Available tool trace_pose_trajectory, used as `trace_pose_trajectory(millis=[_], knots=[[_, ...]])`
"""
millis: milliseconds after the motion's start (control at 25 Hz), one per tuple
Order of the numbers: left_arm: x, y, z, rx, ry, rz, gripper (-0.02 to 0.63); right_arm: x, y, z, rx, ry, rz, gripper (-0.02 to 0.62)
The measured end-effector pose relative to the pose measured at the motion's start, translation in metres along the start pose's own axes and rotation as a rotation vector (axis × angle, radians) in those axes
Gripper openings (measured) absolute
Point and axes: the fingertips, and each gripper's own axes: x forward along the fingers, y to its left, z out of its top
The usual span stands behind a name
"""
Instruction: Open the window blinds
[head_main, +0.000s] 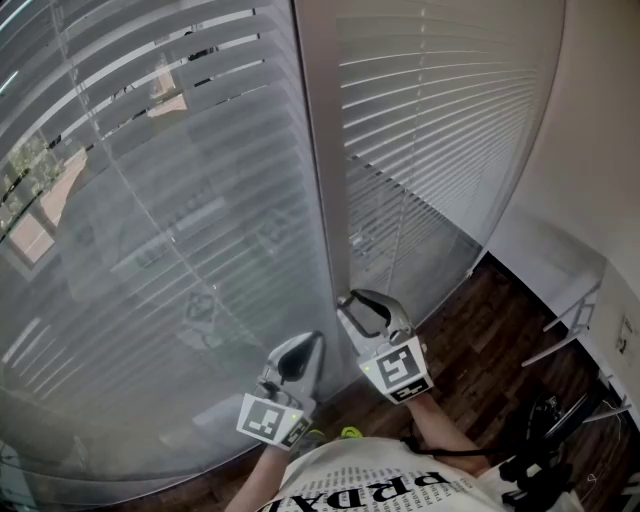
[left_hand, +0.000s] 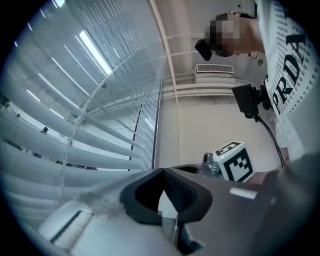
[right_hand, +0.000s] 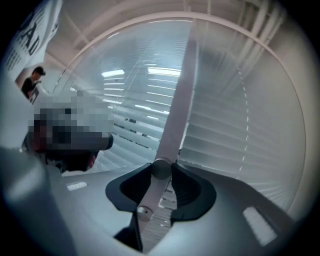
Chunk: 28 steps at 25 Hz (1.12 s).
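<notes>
Right now the right gripper (head_main: 350, 305) pinches a pale rod (right_hand: 149, 196) at its round knob. It does so low down, in front of the post (head_main: 318, 150) that separates the two blinds. The left gripper (head_main: 310, 345) hangs just beside it, against the left blind (head_main: 150, 250), with its jaws pressed together on nothing. That blind's upper slats are tilted and show slivers of outdoors. The right blind (head_main: 440, 120) has its slats lying shut above the dark wood floor (head_main: 470, 340).
</notes>
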Motion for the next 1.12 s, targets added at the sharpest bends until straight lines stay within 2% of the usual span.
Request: trace_pose_trajectory(millis=[240, 360, 760, 1120], knots=[[0.003, 0.002, 0.001, -0.003, -0.007, -0.003, -0.009, -0.002, 0.006, -0.003, -0.524, 0.121, -0.028, 0.13], [0.004, 0.002, 0.0, -0.003, -0.01, -0.009, -0.009, -0.001, 0.006, -0.006, -0.681, 0.16, -0.043, 0.13], [0.004, 0.007, -0.004, -0.013, -0.008, 0.0, -0.009, 0.005, 0.013, 0.0, -0.807, 0.134, -0.058, 0.131], [0.003, 0.011, -0.005, -0.017, -0.001, 0.012, -0.009, 0.004, 0.012, 0.002, -0.726, 0.088, -0.055, 0.126]])
